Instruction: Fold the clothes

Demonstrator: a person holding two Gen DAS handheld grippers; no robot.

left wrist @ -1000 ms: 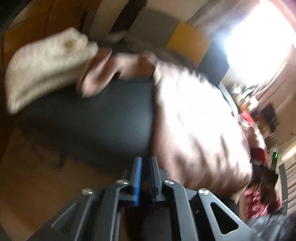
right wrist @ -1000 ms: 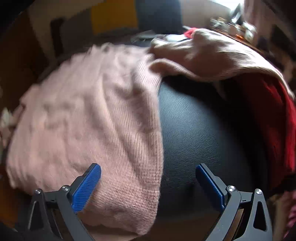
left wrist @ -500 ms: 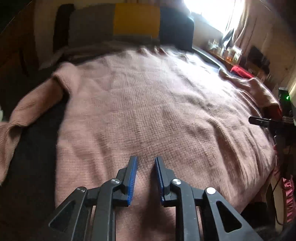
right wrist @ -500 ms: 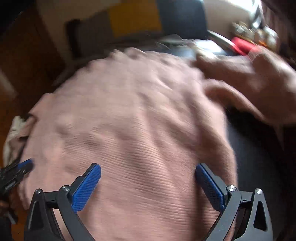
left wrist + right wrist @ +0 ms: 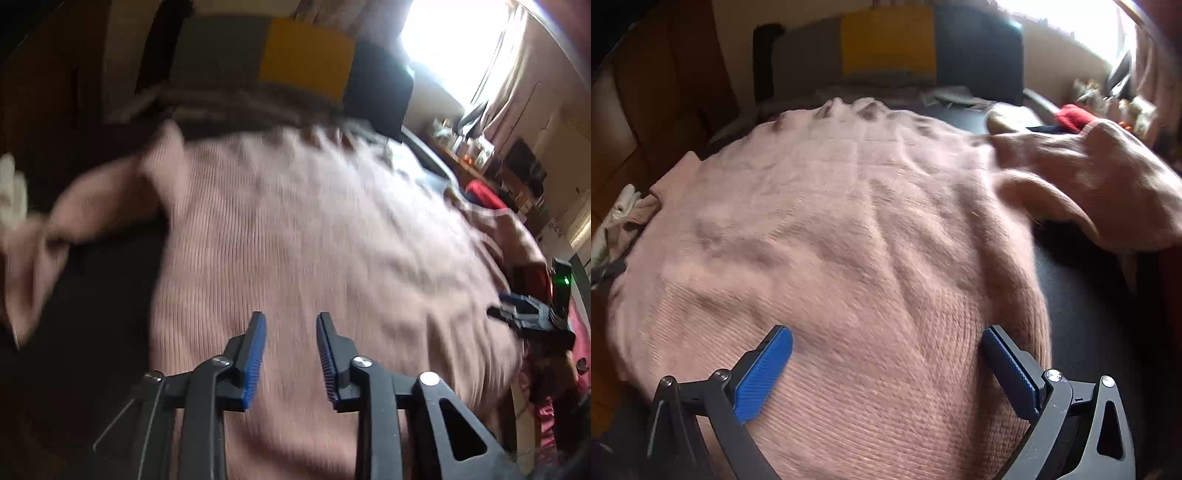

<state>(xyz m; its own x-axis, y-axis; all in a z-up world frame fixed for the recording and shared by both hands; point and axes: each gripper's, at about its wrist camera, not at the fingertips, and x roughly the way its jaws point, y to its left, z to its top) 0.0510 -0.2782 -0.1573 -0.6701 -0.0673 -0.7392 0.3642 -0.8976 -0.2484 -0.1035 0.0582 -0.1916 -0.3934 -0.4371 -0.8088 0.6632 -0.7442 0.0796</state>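
We see pink knit sweater [image 5: 857, 229] spread flat on black surface [image 5: 1086, 302], one sleeve [image 5: 1100, 184] lying out to right. Our left gripper [image 5: 290, 334] hangs above sweater body, jaws opening, nothing between pads. Our right gripper [image 5: 886, 350] stands wide spread over near edge of sweater, gripping nothing.

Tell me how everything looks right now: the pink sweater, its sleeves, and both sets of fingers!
Pink sweater: spread flat on the dark surface, wrinkled, not folded yet.
Right sleeve: lying out to the side, bunched.
Left sleeve: lying out to the side, crumpled, blurred.
Left gripper: fingers opening, nothing between them, above the sweater.
Right gripper: fingers wide open, holding nothing, over the sweater's hem.
Red clothing: heaped at the far edge.
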